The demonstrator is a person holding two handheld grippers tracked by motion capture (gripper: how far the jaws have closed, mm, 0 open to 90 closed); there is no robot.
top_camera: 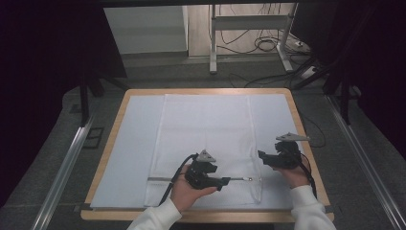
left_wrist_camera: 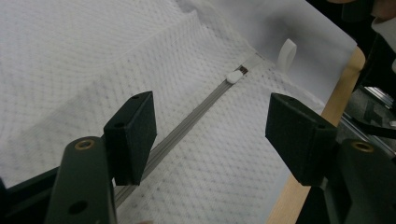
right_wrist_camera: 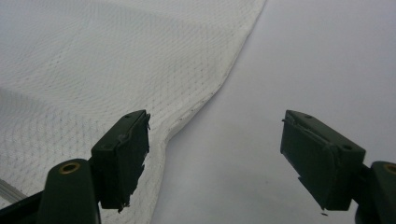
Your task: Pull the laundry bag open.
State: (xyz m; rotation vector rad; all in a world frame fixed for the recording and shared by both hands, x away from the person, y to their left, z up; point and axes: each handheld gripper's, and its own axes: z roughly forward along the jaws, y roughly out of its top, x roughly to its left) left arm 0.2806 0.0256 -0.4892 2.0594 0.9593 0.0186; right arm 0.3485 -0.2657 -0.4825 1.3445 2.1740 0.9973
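A white mesh bag [top_camera: 206, 129] lies flat on the table, its grey zipper [top_camera: 191, 178] running across near the front edge. The zipper pull [top_camera: 249, 179] sits at the right end. My left gripper [top_camera: 225, 181] hovers low over the zipper and points right along it. In the left gripper view the zipper [left_wrist_camera: 187, 121] passes between the open jaws of the left gripper [left_wrist_camera: 212, 135], with the white pull [left_wrist_camera: 232, 76] farther ahead. My right gripper [top_camera: 262, 157] stands open at the bag's right edge. In the right gripper view the right gripper [right_wrist_camera: 215, 154] straddles that edge of the mesh [right_wrist_camera: 93, 70].
A white sheet [top_camera: 129, 143] covers the wooden table [top_camera: 306, 143] under the bag. A small white loop tab [left_wrist_camera: 286, 53] sticks out past the zipper's end. The table's front wooden edge [left_wrist_camera: 341, 93] is close to the left gripper. Cables and a desk frame [top_camera: 249, 38] lie on the floor beyond.
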